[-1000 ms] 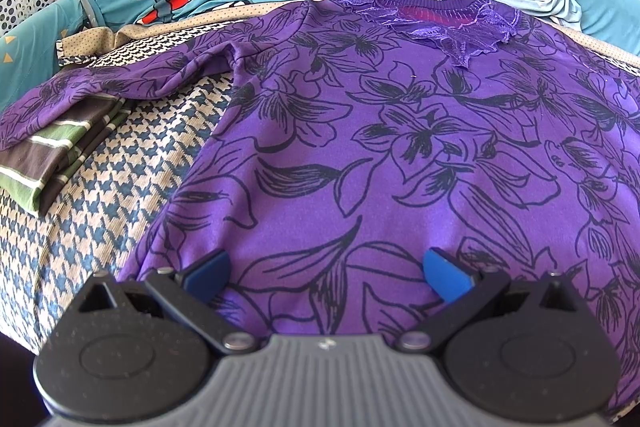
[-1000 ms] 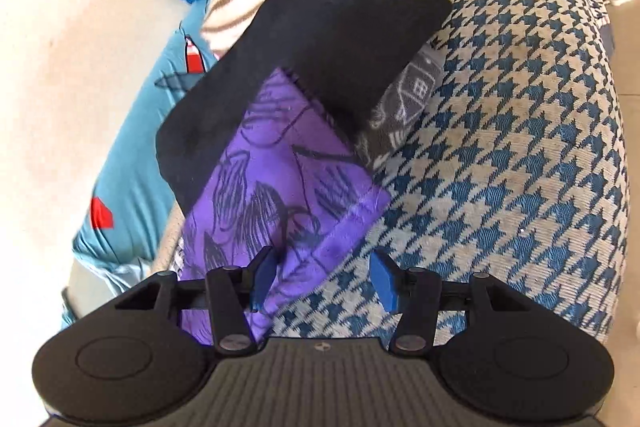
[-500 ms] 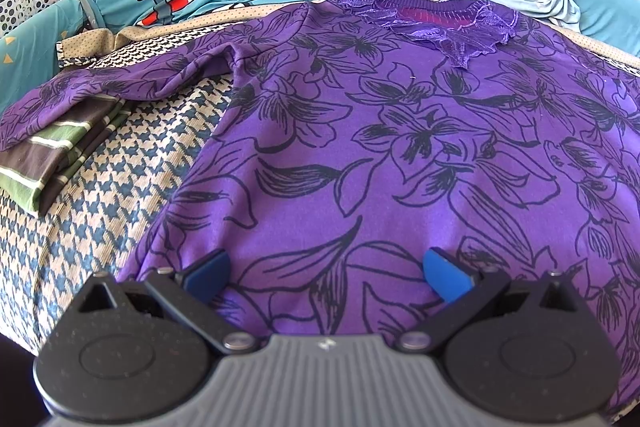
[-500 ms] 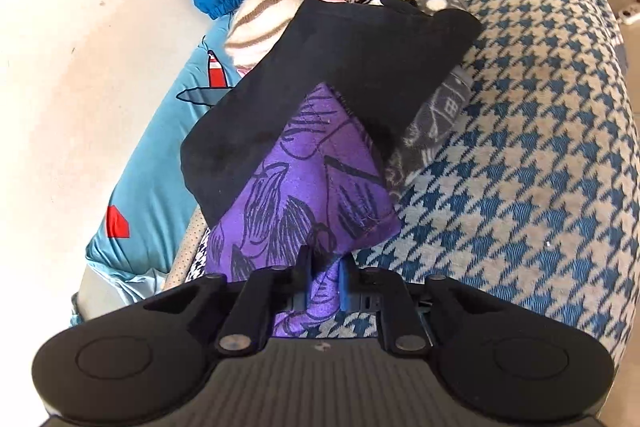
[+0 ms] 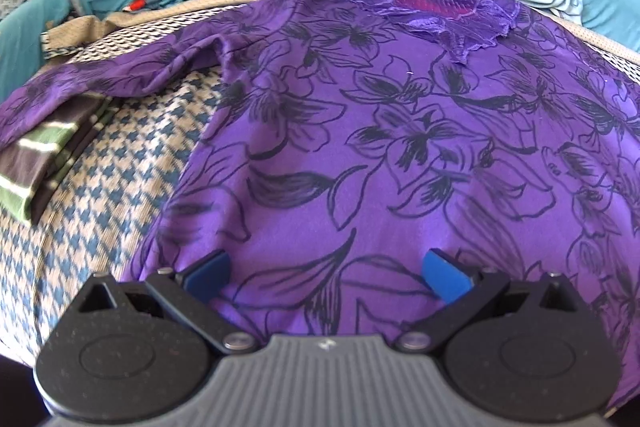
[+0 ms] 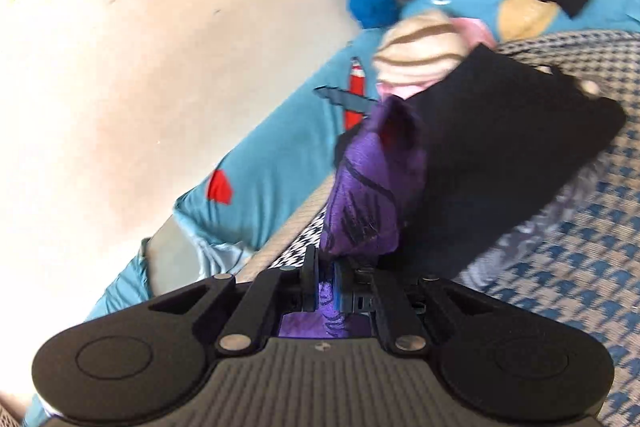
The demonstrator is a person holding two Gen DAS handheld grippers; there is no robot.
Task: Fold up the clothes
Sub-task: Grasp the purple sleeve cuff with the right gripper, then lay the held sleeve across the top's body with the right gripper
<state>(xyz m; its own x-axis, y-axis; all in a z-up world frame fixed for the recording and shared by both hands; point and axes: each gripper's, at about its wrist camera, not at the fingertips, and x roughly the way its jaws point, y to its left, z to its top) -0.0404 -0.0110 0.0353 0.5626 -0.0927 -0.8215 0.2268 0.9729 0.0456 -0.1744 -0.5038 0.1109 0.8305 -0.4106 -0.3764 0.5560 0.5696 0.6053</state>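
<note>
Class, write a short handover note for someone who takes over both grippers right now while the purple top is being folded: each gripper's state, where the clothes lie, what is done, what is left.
Left gripper: open, empty, over the hem of the purple top.
Right gripper: shut on the purple sleeve, which is raised off the checked cover, beside a black garment.
The top lies spread flat, front up, collar away from the left camera; its other sleeve lies out over a striped garment.
Done: one sleeve gripped.
Left: probably fold both sleeves in, then the body.
</note>
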